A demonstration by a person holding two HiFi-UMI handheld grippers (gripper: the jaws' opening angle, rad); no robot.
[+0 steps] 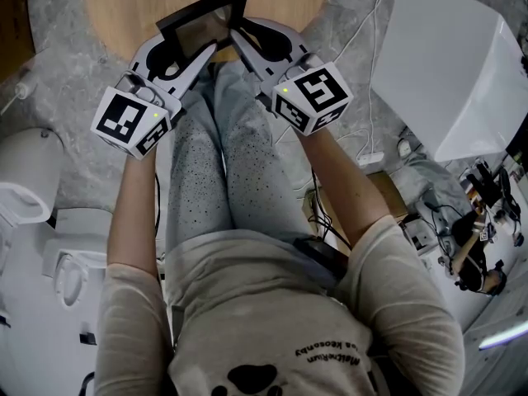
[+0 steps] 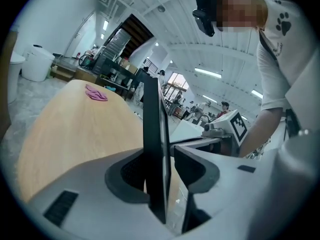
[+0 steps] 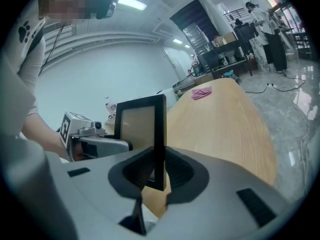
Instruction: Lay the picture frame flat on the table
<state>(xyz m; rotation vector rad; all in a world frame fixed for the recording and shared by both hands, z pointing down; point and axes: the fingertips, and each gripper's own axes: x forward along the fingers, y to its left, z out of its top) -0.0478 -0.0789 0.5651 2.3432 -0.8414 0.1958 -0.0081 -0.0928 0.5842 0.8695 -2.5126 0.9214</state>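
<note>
Round, pale wooden table [image 1: 115,2] on a grey mottled floor [image 1: 66,89], in a large hall lit by ceiling strip lights. White fixtures [image 1: 29,188] stand on the floor to the left of the left claw [image 1: 183,49]. A white box [image 1: 450,64] and loose cables [image 1: 375,31] lie to the right of the right claw [image 1: 247,35]. A pink cloth [image 2: 96,93] rests on the table top well ahead of both claws, toward the far side. The picture frame [image 1: 202,25] stands upright between the two claws at the table's near rim, its black-bordered pane turned toward the person. Left claw: released, jaws apart, with one side edge of the frame standing between them; a gap shows between the frame and the jaw nearer the person. Right claw: grasping the opposite side edge of the frame, both pads against it close to the lower corner. Whether the frame's lower edge touches the table cannot be told. Ahead of the claws the table top is bare wood as far as the cloth. The near rim runs just beneath the claws, and the person's knees lie directly behind them.
</note>
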